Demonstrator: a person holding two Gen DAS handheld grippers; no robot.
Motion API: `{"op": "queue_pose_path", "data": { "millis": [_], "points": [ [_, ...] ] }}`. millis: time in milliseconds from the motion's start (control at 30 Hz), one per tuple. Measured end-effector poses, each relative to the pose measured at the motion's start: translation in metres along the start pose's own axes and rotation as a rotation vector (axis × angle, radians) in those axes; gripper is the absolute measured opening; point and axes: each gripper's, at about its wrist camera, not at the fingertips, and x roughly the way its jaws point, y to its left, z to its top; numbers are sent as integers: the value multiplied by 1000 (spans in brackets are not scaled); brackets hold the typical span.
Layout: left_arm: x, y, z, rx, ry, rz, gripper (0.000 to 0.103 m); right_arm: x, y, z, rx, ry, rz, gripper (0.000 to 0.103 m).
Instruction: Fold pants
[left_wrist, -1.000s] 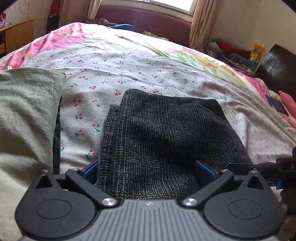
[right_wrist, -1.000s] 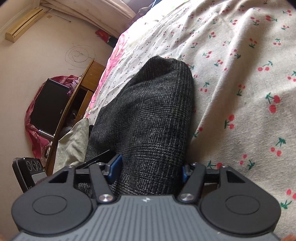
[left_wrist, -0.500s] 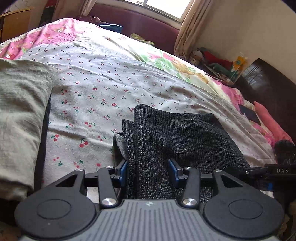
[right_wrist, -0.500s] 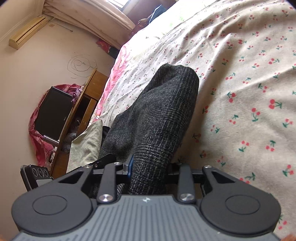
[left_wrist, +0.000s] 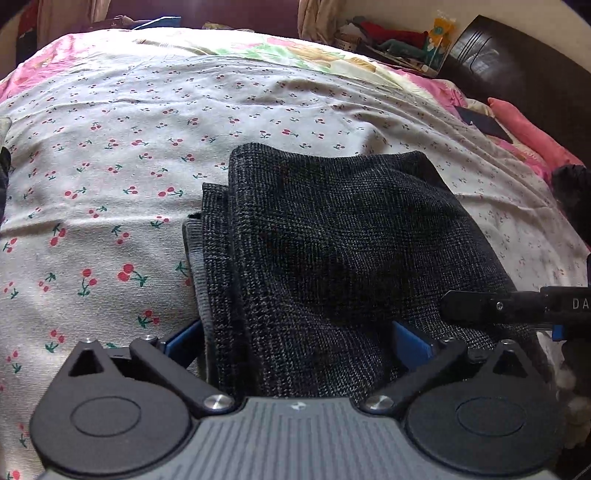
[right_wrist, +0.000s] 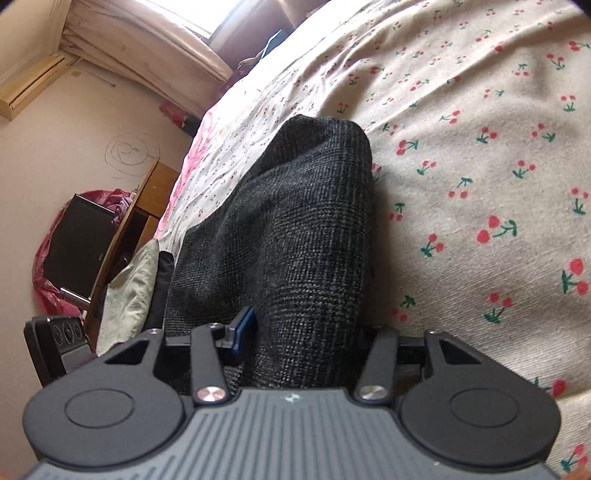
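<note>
The folded dark grey tweed pants (left_wrist: 332, 236) lie on the cherry-print bedsheet (left_wrist: 110, 166). My left gripper (left_wrist: 297, 341) straddles the near edge of the stack with its jaws wide apart, the cloth between them. In the right wrist view the pants (right_wrist: 295, 221) run up from my right gripper (right_wrist: 303, 345), whose jaws stand partly closed against a thick bunch of the cloth. The right gripper's black finger (left_wrist: 491, 306) shows at the right of the left wrist view.
A pale green folded cloth (right_wrist: 129, 288) lies on the bed beside the pants. A wooden cabinet (right_wrist: 140, 206) and a black screen (right_wrist: 77, 240) stand by the wall. A pink pillow (left_wrist: 524, 133) and the dark headboard (left_wrist: 517, 62) are to the right.
The left jaws closed on the pants edge half a second ago and have opened wide again. The right jaws narrowed on the cloth and have since widened a little. Both cameras tilted lower.
</note>
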Motion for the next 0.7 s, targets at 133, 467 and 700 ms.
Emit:
{"op": "queue_pose_path", "data": {
  "millis": [133,467,700],
  "points": [
    [-4,-3,-4,-4,-29,25,103,1,5,-5,-83,-15,-17,48],
    [-24,-21,-15,2,-116,78,92,-13,22,-13,-208,-36,-66,38],
    [-35,-29,-15,-29,-128,102,78,-25,26,-16,-251,-40,-74,36]
  ]
}}
